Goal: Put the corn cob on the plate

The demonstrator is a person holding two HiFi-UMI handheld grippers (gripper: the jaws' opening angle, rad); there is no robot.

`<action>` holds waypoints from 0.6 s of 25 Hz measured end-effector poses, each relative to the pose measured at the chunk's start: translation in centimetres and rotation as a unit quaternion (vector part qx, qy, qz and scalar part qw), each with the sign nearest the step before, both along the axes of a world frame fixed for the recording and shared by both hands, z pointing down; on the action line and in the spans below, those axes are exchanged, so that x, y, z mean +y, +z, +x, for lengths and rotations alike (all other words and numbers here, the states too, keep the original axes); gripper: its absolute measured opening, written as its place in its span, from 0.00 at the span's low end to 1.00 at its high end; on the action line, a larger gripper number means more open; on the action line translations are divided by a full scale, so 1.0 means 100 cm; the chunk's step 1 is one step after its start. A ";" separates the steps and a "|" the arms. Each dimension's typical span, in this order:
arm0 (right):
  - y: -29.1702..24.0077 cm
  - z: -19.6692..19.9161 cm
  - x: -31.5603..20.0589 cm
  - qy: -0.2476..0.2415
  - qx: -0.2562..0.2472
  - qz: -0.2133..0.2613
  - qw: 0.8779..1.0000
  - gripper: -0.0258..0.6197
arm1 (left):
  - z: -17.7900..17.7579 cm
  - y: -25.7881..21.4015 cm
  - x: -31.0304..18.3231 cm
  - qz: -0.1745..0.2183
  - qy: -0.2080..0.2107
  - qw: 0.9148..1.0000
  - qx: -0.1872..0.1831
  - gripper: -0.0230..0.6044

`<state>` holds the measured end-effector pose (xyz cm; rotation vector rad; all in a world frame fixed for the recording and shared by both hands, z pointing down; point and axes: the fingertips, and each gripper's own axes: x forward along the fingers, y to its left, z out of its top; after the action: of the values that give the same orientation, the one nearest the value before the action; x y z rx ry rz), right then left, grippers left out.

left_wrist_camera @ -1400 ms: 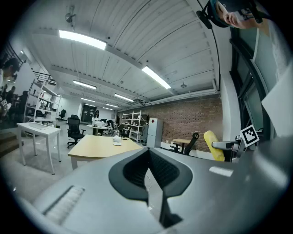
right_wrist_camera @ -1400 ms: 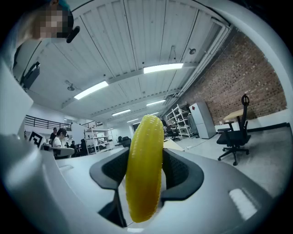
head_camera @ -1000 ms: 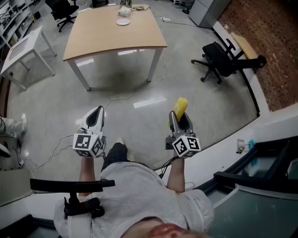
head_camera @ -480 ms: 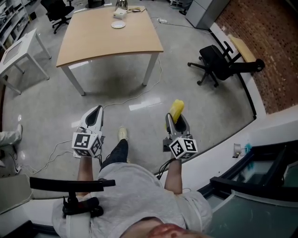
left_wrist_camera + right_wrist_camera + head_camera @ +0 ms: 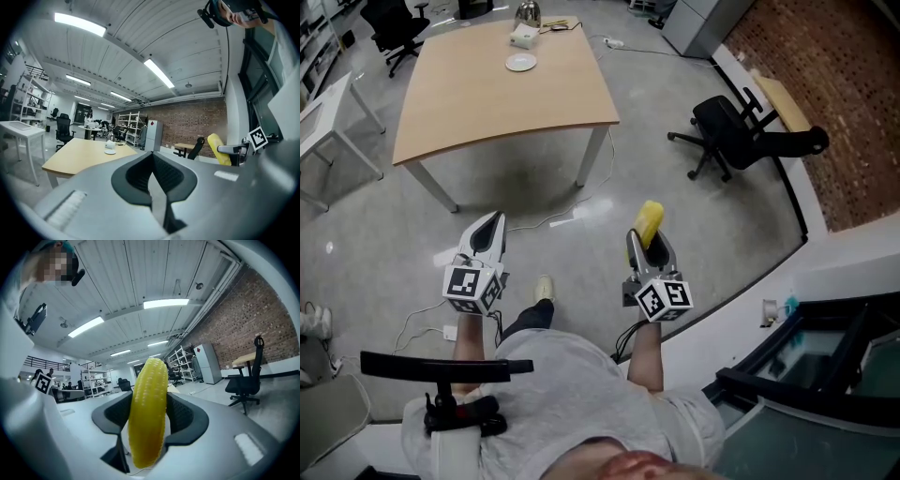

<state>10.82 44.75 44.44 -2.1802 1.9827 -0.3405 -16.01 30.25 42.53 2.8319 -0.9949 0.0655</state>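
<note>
Right claw (image 5: pixel 149 405) clamping corn cob (image 5: pixel 148 418), left claw (image 5: pixel 153 169) closed, plate (image 5: pixel 521 63) on table (image 5: pixel 478 98)

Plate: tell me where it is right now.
The plate sits on the far end of the wooden table, upper left in the head view, beside a white box, far ahead of the corn cob held in the right claw.

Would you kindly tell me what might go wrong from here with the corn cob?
The corn cob sticks out well beyond the jaws of the right hand-held gripper, so it may tilt or slip. A cable lies on the floor before the table: a possible trip. The plate sits at the table's far end, so the reach may be long.
</note>
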 end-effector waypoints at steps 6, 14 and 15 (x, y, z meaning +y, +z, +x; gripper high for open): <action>-0.002 0.024 -0.055 0.009 -0.007 0.000 1.000 0.40 | 0.029 0.000 -0.059 -0.004 0.013 1.000 -0.007 0.07; 0.003 0.041 -0.118 0.011 -0.005 -0.008 1.000 0.40 | 0.044 0.001 -0.124 -0.004 0.012 1.000 -0.006 0.07; 0.004 0.043 -0.124 0.009 -0.006 -0.008 1.000 0.40 | 0.045 0.000 -0.129 -0.003 0.011 1.000 -0.006 0.07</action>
<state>15.09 32.37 44.80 -2.1998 1.9589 -0.3655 -11.54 17.40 42.57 2.8403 -0.9655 0.0861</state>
